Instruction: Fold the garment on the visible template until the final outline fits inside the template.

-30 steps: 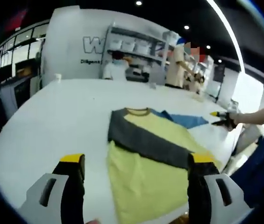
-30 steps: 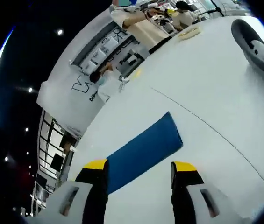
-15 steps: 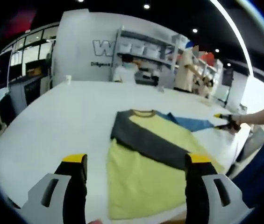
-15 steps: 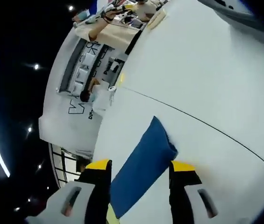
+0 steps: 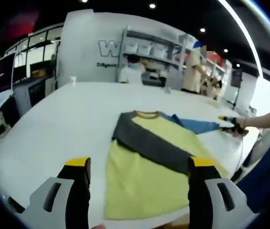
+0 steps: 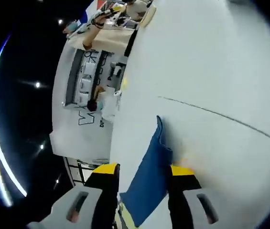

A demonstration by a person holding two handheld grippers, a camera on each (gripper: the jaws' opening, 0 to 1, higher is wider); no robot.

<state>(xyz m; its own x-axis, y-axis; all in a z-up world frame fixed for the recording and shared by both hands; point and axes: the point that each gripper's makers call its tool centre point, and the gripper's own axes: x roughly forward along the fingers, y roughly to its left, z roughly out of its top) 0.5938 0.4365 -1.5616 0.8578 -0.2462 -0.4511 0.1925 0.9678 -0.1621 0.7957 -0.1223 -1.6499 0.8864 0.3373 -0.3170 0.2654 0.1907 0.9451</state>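
Observation:
A yellow shirt point(image 5: 149, 179) lies flat on the white table point(image 5: 63, 119), its dark grey sleeve point(image 5: 149, 145) folded across the chest. Its blue sleeve point(image 5: 194, 125) stretches out to the right. My left gripper point(image 5: 139, 164) hovers open above the near hem, touching nothing. My right gripper point(image 5: 230, 126), held by a hand, is at the tip of the blue sleeve. In the right gripper view the blue sleeve point(image 6: 149, 167) runs up between the open jaws of the right gripper point(image 6: 144, 171), its end just past the fingertips.
A thin dark line point(image 6: 221, 117) crosses the white tabletop beyond the sleeve. People stand at shelves point(image 5: 149, 52) behind the table's far edge. A small cup point(image 5: 72, 80) sits at the far left edge. The table's near edge lies just below the shirt hem.
The right gripper has moved in over the blue sleeve's end, so the sleeve now lies deeper between its jaws, which stand slightly closer together. The left gripper has barely shifted.

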